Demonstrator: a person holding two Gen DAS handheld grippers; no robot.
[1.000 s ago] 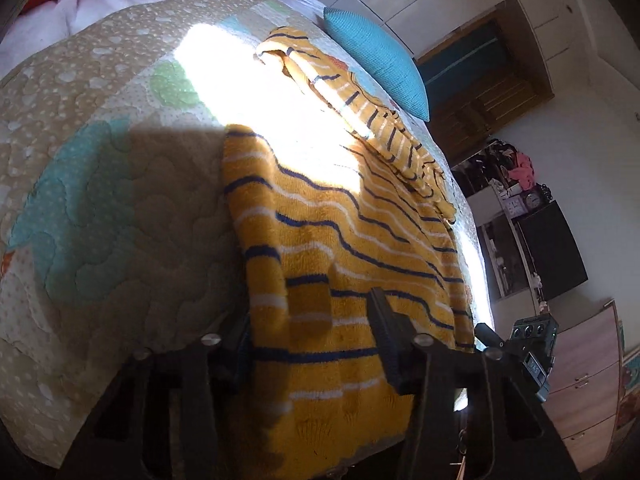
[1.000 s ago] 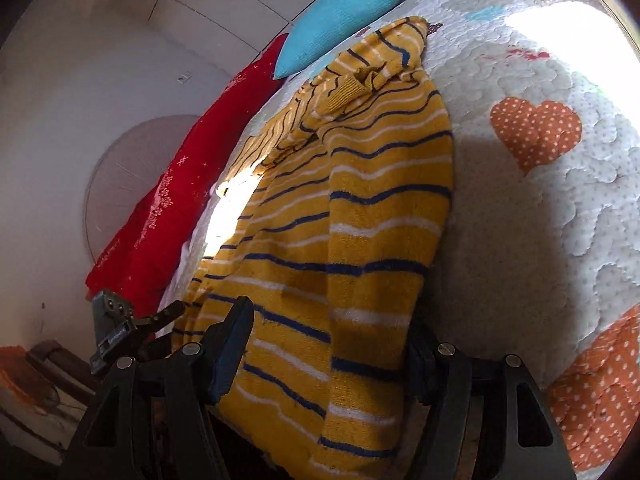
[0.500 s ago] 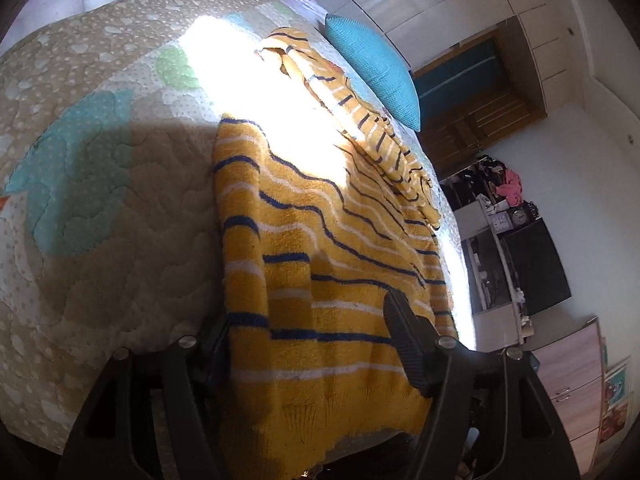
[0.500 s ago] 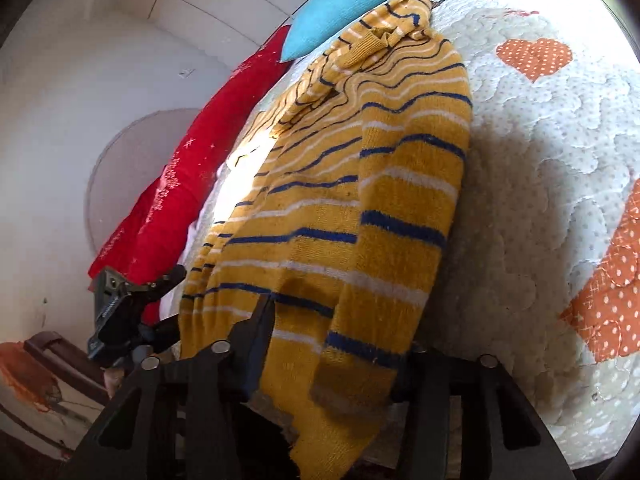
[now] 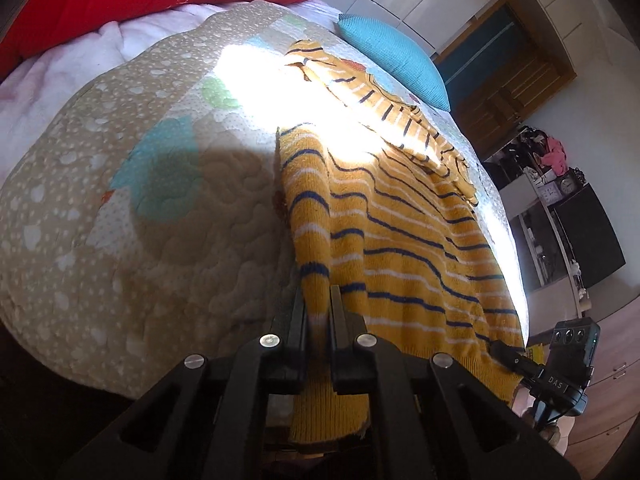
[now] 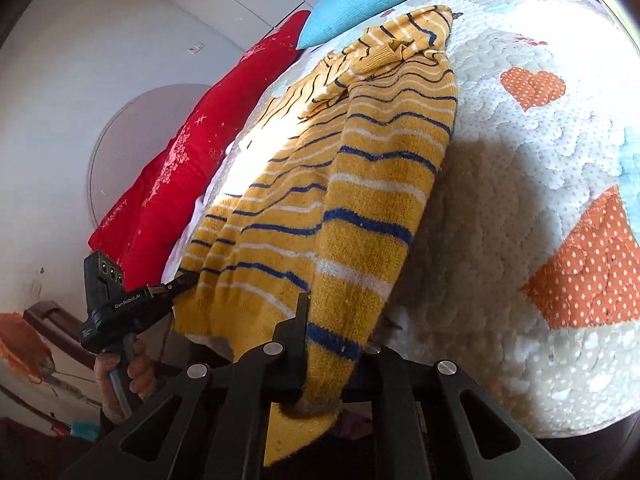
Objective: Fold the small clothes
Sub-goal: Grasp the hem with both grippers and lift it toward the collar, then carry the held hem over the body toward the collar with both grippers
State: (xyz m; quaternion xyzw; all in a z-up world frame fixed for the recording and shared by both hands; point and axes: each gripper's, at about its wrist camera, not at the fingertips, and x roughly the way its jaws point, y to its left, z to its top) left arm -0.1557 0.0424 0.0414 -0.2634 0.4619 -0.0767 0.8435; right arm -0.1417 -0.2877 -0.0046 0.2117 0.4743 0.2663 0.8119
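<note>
On quilt (image 5: 120,240), sweater (image 5: 400,240) pinched

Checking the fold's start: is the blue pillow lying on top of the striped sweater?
No. The blue pillow sits beyond the sweater, at the far end of the quilt.

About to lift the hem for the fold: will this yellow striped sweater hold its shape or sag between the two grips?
The sweater is soft knit, already bunched by both grippers, so it will likely sag. Probably light. Its fuzzy surface should resist slipping.
</note>
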